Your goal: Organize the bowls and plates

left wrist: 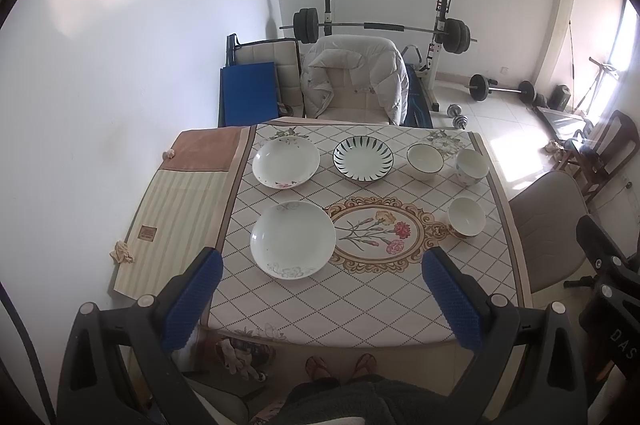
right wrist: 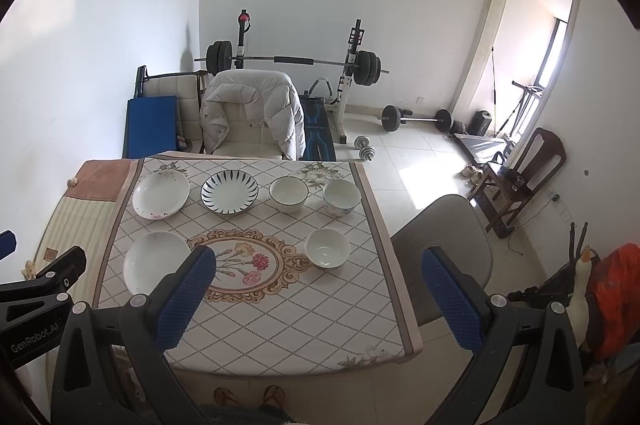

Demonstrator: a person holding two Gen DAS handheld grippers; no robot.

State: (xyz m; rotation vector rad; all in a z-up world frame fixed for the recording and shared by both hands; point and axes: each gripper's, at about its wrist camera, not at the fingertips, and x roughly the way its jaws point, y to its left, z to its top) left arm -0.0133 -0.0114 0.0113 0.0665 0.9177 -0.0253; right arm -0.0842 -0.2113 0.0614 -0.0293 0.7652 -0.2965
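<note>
Three plates and three bowls lie on the patterned tablecloth [left wrist: 304, 309]. A white plate [left wrist: 293, 239] [right wrist: 154, 267] sits nearest on the left, a white floral plate [left wrist: 285, 162] [right wrist: 161, 195] behind it, and a green-striped plate [left wrist: 363, 158] [right wrist: 229, 192] at the back middle. A white bowl [left wrist: 425, 161] [right wrist: 288, 193] and a blue-patterned bowl [left wrist: 472, 166] [right wrist: 341, 197] stand at the back right; a gold-trimmed bowl [left wrist: 466, 216] [right wrist: 327, 248] stands closer. My left gripper [left wrist: 322, 261] hovers open above the table's near edge. My right gripper [right wrist: 320, 259] is open too, holding nothing.
A chair with a white jacket [left wrist: 354, 81] stands behind the table, a grey chair [right wrist: 440, 249] at its right. A barbell rack [left wrist: 380, 29] and weights fill the back. The person's sandalled feet [left wrist: 342, 365] show under the near edge. A crumpled tissue [left wrist: 122, 252] lies on the striped cloth at left.
</note>
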